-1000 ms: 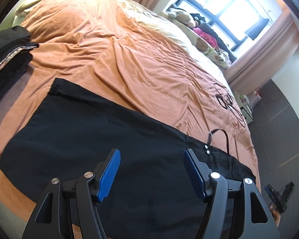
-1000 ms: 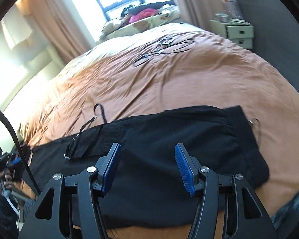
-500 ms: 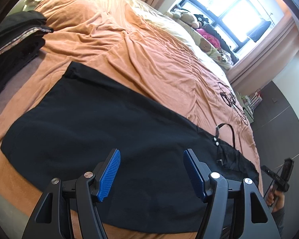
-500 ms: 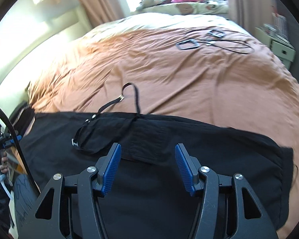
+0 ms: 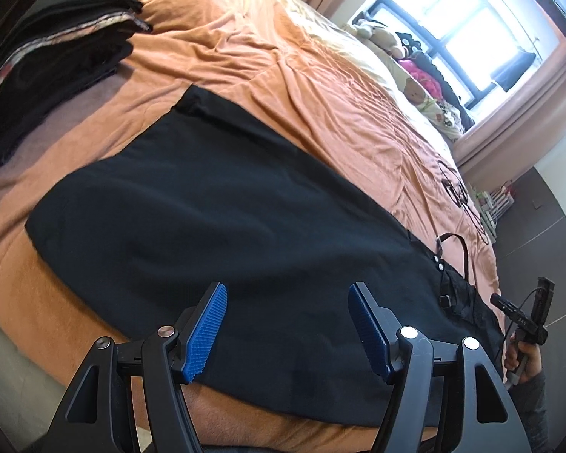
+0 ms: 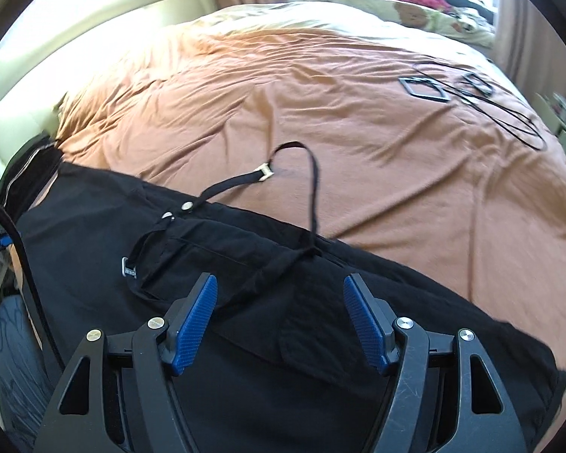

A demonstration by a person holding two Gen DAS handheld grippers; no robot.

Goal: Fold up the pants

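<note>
Black pants (image 5: pixel 226 226) lie flat along the near edge of a bed with an orange cover (image 5: pixel 283 87). My left gripper (image 5: pixel 286 294) hovers open just above the middle of the dark cloth, with nothing between its blue pads. In the right wrist view the pants (image 6: pixel 94 226) show a pocket flap, snaps and a looped black strap with a metal buckle (image 6: pixel 264 173). Above that end my right gripper (image 6: pixel 279 287) has its jaws opening, and no cloth is pinched between them. A hand holds the right gripper (image 5: pixel 524 324) at the far right of the left wrist view.
A stack of folded dark clothes (image 5: pixel 49 49) sits at the bed's far left. Black cables and small frames (image 6: pixel 471 94) lie on the cover toward the right. Stuffed toys (image 5: pixel 415 87) line the window side. The bed's edge runs just below both grippers.
My left gripper has sunk closer to the pants. The right gripper has swung sideways along the pants from the hem side to the strap and pocket, rolling as it went, and its jaws stand slightly wider.
</note>
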